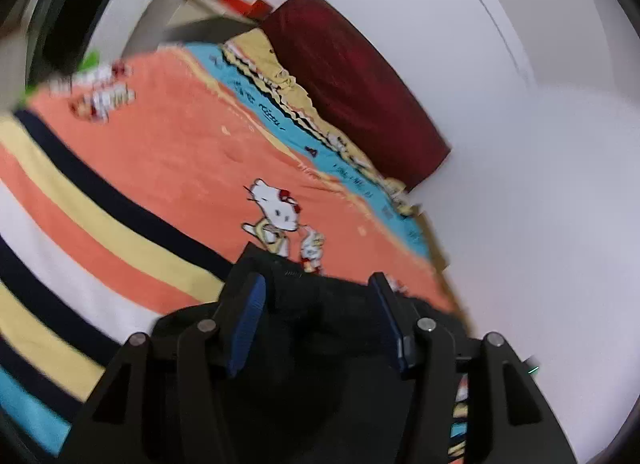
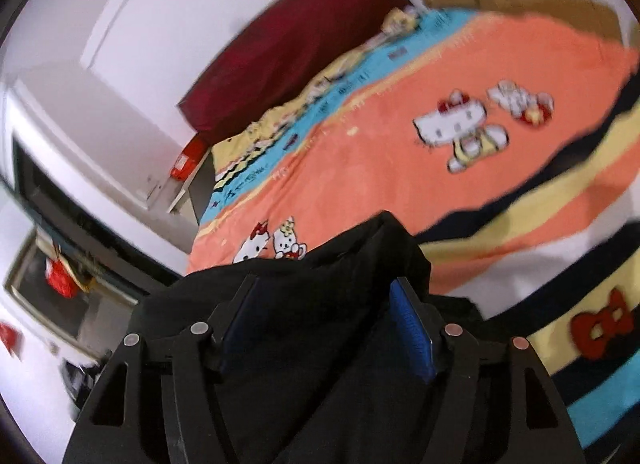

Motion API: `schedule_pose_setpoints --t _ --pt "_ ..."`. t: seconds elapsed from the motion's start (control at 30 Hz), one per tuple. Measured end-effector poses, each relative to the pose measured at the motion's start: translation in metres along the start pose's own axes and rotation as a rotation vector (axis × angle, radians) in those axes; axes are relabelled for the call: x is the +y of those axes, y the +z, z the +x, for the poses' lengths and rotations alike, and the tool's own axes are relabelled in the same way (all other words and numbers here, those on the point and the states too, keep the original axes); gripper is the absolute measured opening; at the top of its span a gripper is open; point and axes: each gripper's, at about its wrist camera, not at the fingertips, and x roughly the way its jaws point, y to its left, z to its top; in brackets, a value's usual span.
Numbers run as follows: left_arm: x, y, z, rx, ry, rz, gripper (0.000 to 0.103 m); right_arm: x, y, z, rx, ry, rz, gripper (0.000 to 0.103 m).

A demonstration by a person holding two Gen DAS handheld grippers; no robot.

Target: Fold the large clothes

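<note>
Left wrist view: left gripper (image 1: 318,304) tips down over the bed, jaws spread, black garment (image 1: 312,344) bunched loose between the blue pads; blanket (image 1: 168,151) writing's too blurry to read. Right wrist view: right gripper (image 2: 326,316) likewise angled down, jaws apart, black cloth lying slack between them.

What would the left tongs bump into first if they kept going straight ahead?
Most likely the black garment bunched between the left tongs, then the orange cartoon-cat blanket beyond it; depth is hard to judge.
</note>
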Motion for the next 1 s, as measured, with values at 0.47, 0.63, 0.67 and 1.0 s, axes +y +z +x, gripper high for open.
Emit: schedule_pose_setpoints --t 0.47,0.63,0.67,1.0 --pt "-0.141 -0.085 0.087 0.208 0.096 0.464 0.052 0.136 -0.06 0.043 0.117 -0.038 -0.557 0.066" --pt "-0.15 -0.091 0.128 0.156 0.254 0.548 0.052 0.118 -0.048 0.079 0.133 -0.118 -0.558 0.066" --pt "-0.15 -0.093 0.134 0.14 0.28 0.558 0.053 0.112 -0.046 0.083 0.134 -0.124 -0.548 0.066" --pt "-0.144 -0.11 0.16 0.035 0.392 0.64 0.053 0.082 -0.049 0.108 0.123 -0.133 -0.485 0.069"
